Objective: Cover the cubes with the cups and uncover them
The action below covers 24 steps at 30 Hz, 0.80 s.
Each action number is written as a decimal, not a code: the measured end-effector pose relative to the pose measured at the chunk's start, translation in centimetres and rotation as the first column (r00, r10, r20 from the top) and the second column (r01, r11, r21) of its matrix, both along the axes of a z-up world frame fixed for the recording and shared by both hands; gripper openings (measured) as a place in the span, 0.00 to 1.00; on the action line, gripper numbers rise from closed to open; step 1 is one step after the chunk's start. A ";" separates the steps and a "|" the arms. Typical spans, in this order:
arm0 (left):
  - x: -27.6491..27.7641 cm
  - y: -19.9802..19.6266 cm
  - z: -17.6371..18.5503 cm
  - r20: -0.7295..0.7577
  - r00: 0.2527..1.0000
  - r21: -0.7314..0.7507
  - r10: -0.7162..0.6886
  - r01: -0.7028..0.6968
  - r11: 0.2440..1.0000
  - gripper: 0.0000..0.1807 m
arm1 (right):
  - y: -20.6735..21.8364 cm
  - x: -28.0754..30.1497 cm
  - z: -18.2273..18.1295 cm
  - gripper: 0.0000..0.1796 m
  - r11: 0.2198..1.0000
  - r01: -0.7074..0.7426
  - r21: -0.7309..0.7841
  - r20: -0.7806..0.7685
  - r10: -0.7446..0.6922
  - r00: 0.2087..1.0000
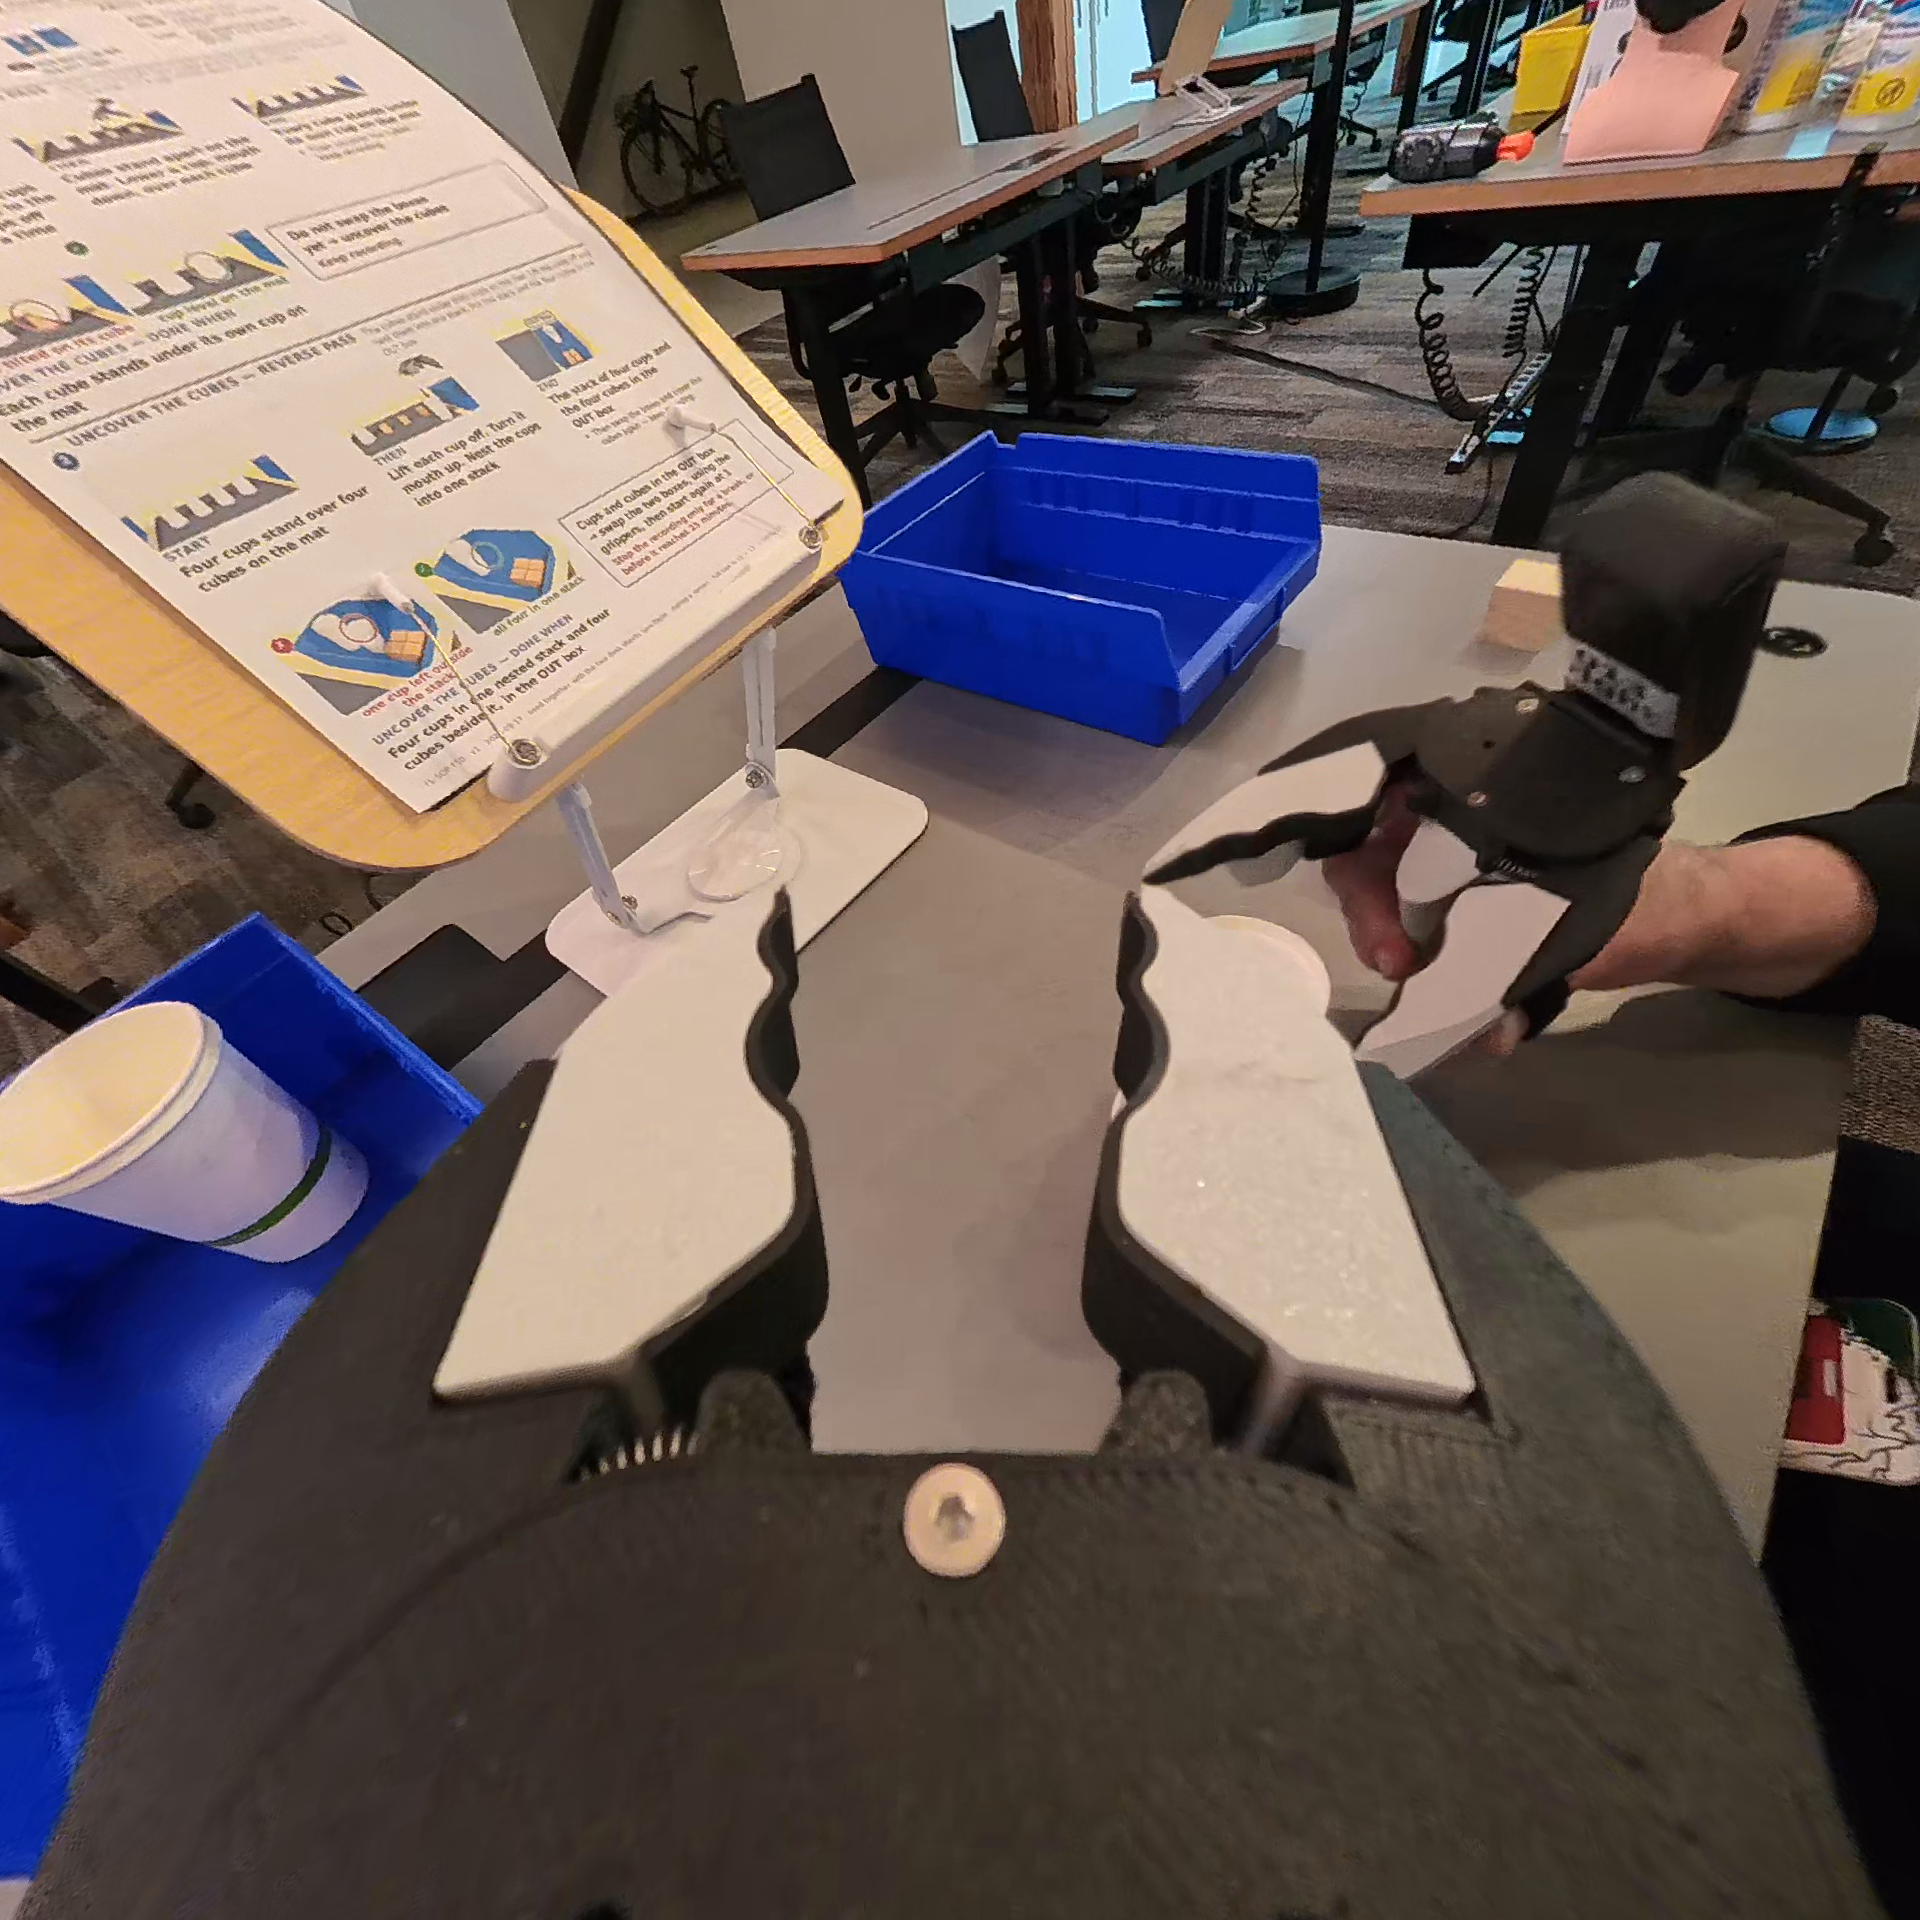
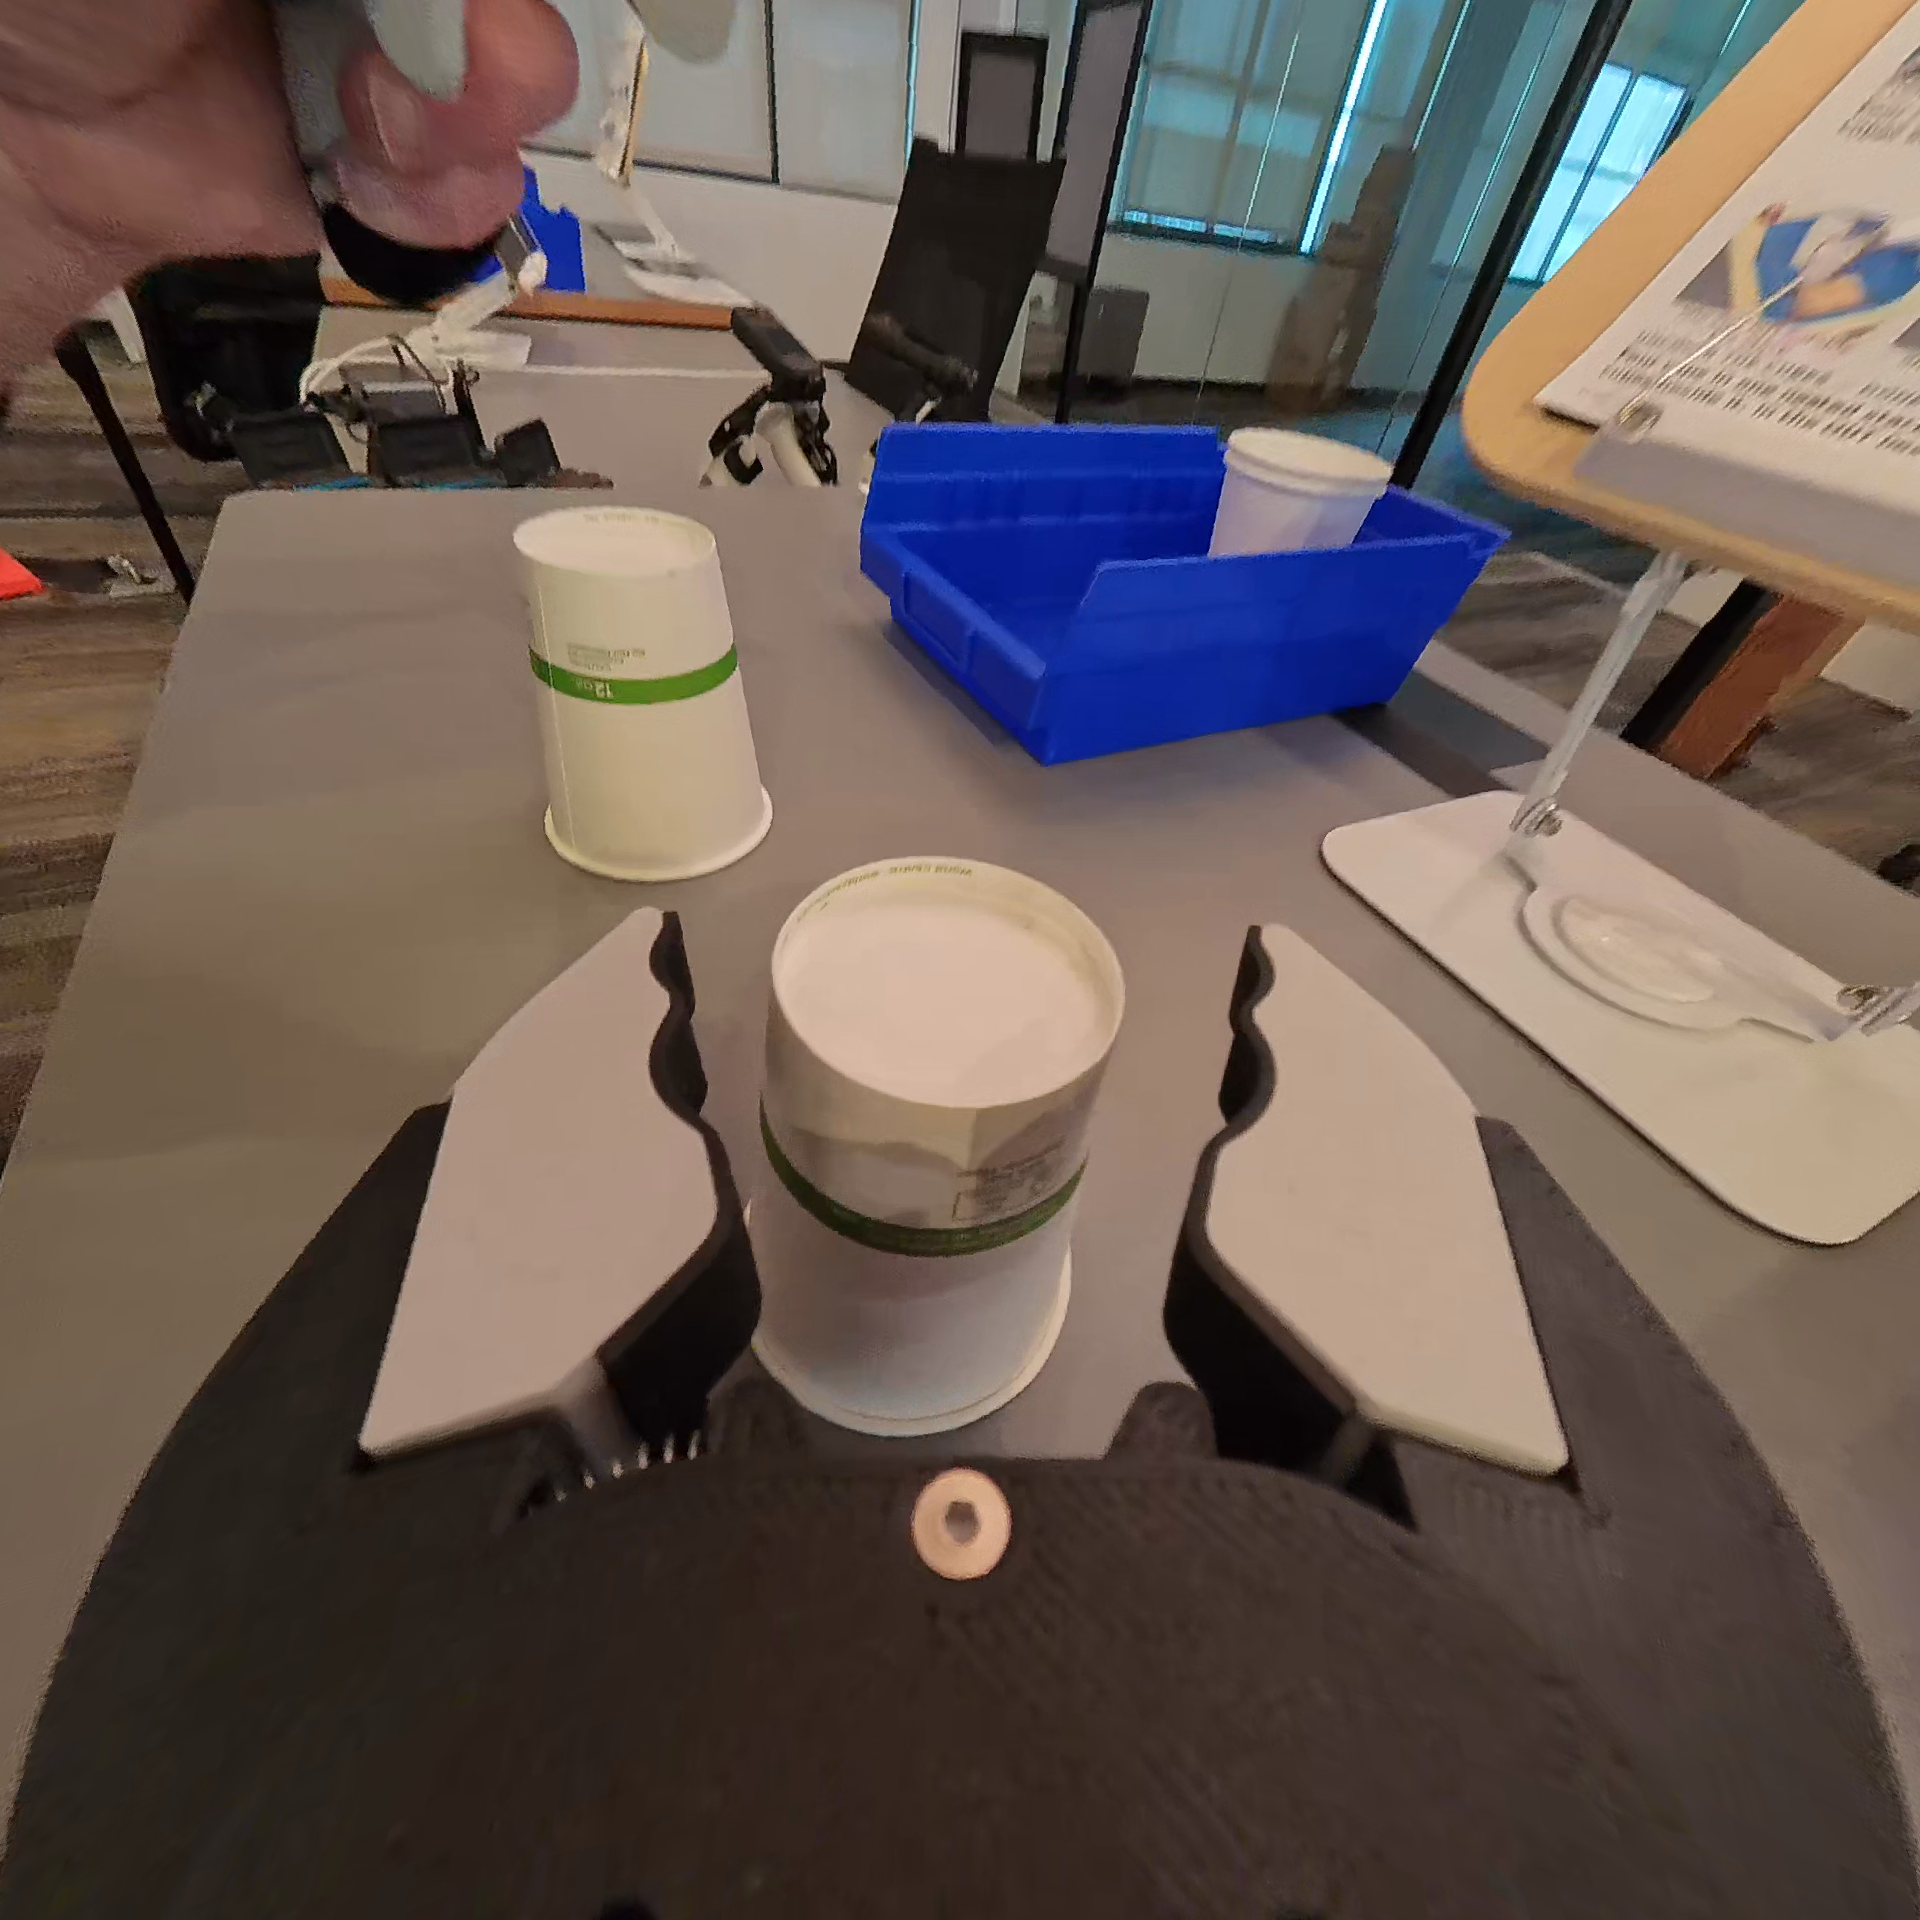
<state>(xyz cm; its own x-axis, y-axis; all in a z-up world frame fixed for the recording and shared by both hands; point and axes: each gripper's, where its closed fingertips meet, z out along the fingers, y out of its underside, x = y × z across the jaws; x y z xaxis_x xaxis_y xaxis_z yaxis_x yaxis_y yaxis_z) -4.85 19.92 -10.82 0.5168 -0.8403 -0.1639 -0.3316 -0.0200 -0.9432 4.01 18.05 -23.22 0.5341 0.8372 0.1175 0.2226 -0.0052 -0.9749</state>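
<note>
Right now the right gripper (image 2: 961, 1122) is spread wide around an upturned cup (image 2: 930, 1143) on the grey table (image 2: 312, 987), with clear gaps on both sides, so nothing is pinched. Whether it is about to grab or has just let go, I cannot say. Beyond it a second cup (image 2: 644, 696) also stands mouth down, a little way off to the left. Any cubes beneath these two are hidden.

The left gripper (image 1: 956, 997) hovers over bare table, its fingers parted and empty. From its camera the right gripper shows farther off to the right, a hand (image 1: 1662, 914) working it, and one wooden cube (image 1: 1522, 603) sits uncovered behind it at the table's far side.

More cups (image 2: 1299, 499) are still nested in the blue bin (image 2: 1195, 665) beside the instruction board (image 1: 416, 416). The other bin (image 1: 1081, 592), past the board's stand, looks empty.

I would judge the covering stage to be under way, perhaps half done: two cups are down, at least one cube is still bare, and cups remain unplaced. If so, the rest of the covering is left, and after it all of the uncovering
</note>
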 end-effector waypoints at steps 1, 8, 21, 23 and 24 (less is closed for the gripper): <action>-0.1 0.2 0.0 -0.002 1.000 0.000 0.004 -0.004 1.000 0.33 | 0.1 0.2 0.4 0.56 1.000 0.001 0.007 -0.011 -0.001 1.000; -1.9 3.1 1.3 -0.035 0.996 0.050 0.078 -0.076 0.996 0.32 | 1.0 1.7 1.3 0.53 0.999 0.007 0.035 -0.116 -0.003 0.993; -10.0 17.5 -1.5 -0.463 0.818 0.268 0.343 -0.240 0.933 0.23 | 0.7 2.3 1.0 0.48 0.997 -0.008 0.079 -0.147 0.020 0.989; -10.7 19.9 -2.9 -0.528 0.775 0.292 0.347 -0.217 0.931 0.21 | 0.9 2.5 0.9 0.47 0.997 -0.005 0.075 -0.156 0.016 0.988; -11.0 21.1 -3.6 -0.560 0.749 0.314 0.354 -0.204 0.927 0.20 | 1.0 2.7 0.8 0.47 0.997 -0.002 0.074 -0.158 0.014 0.987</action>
<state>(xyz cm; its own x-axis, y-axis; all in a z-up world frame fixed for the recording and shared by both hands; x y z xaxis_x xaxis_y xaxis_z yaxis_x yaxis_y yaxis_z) -15.90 41.05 -14.43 0.4551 -0.5766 -0.6785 -0.8388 -0.0219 -0.5440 6.66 19.02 -22.39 0.5442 0.8338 0.0928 0.0648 0.0685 -0.9955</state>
